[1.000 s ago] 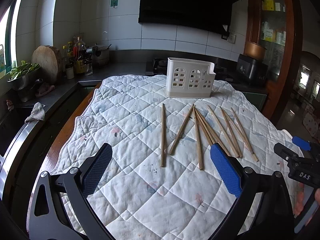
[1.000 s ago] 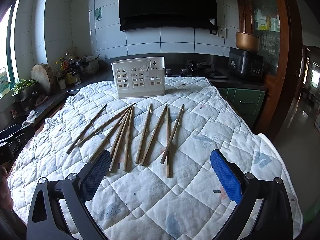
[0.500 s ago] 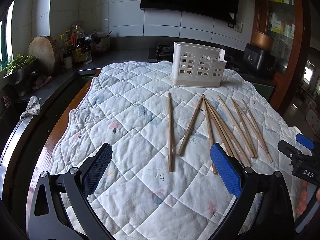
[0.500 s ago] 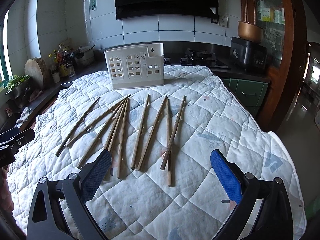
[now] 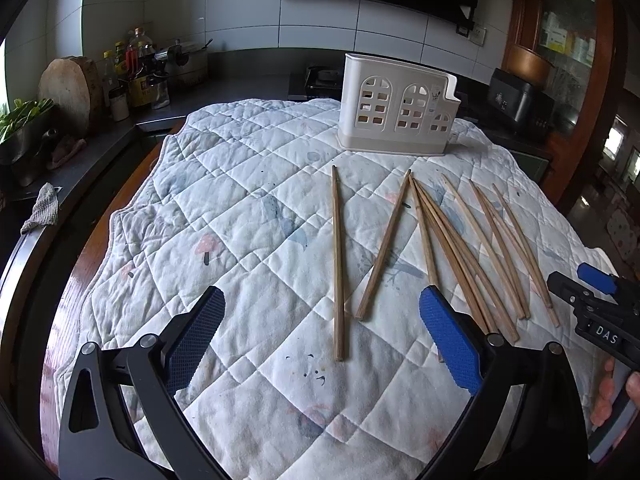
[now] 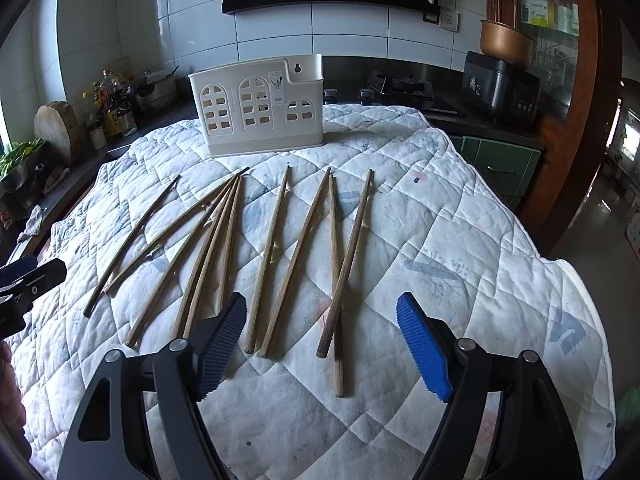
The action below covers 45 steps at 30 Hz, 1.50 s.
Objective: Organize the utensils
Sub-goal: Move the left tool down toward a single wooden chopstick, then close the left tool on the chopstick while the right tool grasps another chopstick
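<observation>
Over on the left, the left gripper [image 5: 320,340] hangs low over the quilted cloth [image 5: 248,216] that covers the table, its blue pads spread wide with nothing between them; the lone chopstick [image 5: 338,256] lies straight ahead, running near to far, so I'd guess that is its pick. Just right of it a second stick [image 5: 384,244] slants toward the far end, and then comes a loose fan of chopsticks [image 6: 276,256], about ten in all, tips pointing at the white holder [image 6: 260,108] standing upright at the far edge. Fanned out flat like that, most can be pinched singly, though a few in the middle lie touching and the two rightmost cross. On the right, the right gripper [image 6: 322,344] is also wide open and empty, poised just above the near ends of the rightmost sticks. Nothing sits in the holder yet that I can see.
</observation>
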Tool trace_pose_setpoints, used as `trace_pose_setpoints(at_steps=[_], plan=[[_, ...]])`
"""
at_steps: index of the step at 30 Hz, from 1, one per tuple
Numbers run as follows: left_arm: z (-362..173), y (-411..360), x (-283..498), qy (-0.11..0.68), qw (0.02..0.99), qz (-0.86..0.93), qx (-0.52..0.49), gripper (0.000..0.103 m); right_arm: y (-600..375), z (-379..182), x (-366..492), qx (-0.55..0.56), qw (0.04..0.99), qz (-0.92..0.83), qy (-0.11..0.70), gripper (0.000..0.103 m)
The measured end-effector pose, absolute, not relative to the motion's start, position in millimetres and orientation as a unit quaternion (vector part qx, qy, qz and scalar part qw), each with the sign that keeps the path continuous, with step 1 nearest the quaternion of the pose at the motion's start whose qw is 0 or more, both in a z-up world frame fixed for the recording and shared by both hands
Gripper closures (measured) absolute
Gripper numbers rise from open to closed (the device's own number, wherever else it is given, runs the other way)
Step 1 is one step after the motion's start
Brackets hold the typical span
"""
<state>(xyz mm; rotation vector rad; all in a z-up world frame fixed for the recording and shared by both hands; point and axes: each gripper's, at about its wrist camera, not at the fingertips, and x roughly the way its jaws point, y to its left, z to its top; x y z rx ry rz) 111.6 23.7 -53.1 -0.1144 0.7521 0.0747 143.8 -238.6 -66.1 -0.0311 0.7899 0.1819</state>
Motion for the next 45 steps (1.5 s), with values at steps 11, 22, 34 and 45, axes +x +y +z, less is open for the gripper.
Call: trace_pose_setpoints(at_steps=[11, 22, 34, 45], plan=[[-68.5, 23.6, 128.7, 0.393, 0.917, 0.010, -0.066, 0.024, -239.5, -78.4, 157.0, -0.004, 0.909, 0.081, 0.408, 0.059], [-80.4, 29.1, 139.7, 0.410, 0.907, -0.022, -0.095, 0.049, -236.5, -84.7, 163.3, -0.007, 0.904, 0.079, 0.419, 0.081], [-90.9, 33.9, 150.4, 0.426, 0.894, -0.049, -0.132, 0.085, -245.8, -83.6, 163.7, 0.002, 0.906, 0.070, 0.417, 0.102], [-103.8, 38.8, 161.1, 0.444, 0.883, -0.033, -0.149, 0.089, -244.0, -81.0, 162.3, 0.011, 0.909, 0.077, 0.411, 0.090]])
